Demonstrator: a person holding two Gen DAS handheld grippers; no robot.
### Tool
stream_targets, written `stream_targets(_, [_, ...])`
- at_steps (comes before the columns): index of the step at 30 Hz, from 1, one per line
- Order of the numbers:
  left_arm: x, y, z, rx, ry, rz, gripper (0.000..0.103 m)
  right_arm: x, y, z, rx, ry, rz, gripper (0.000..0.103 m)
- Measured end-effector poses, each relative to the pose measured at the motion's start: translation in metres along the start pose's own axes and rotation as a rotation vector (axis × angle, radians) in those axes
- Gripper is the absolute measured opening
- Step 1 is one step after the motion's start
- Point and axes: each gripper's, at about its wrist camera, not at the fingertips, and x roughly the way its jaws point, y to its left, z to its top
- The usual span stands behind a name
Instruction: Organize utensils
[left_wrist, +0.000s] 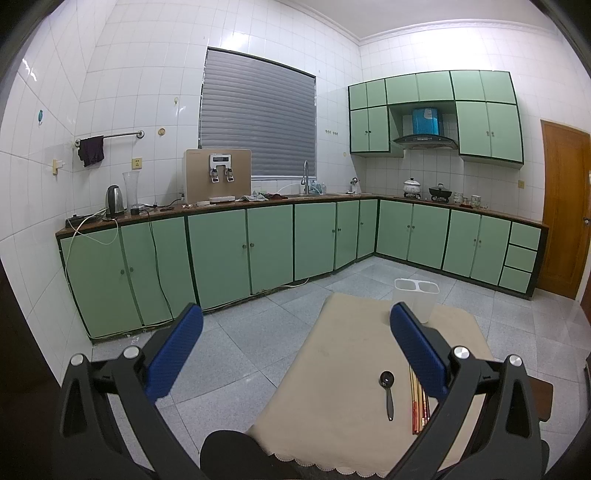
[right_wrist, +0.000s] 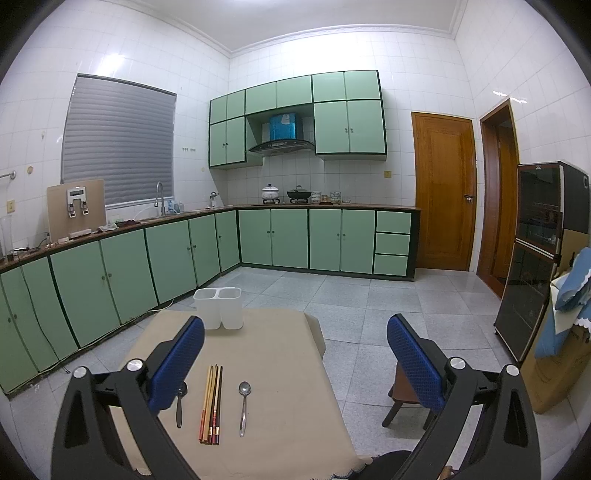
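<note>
Both your tongs are released, holding nothing: left tongs (left_wrist: 295, 350) hang off the bench's left edge, right tongs (right_wrist: 295, 354) over its right side. Nearest you on the bench (right_wrist: 280, 343), in a row and apart: black spoon (left_wrist: 387, 393), chopsticks (right_wrist: 212, 404) bundled side by side, steel spoon (right_wrist: 243, 406). Handles point at you. Far edge: white two-slot holder (right_wrist: 218, 308), upright, both slots look empty. Beyond, green cabinets (right_wrist: 273, 236).
</note>
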Motion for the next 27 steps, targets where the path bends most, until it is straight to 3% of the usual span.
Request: stream_targets(27, [0.0039, -0.0045, 0.0005, 0.009, 0.007, 0.001, 0.098, 0.0035, 0.0021, 0.0002, -0.007, 0.013, 0.006, 0.097])
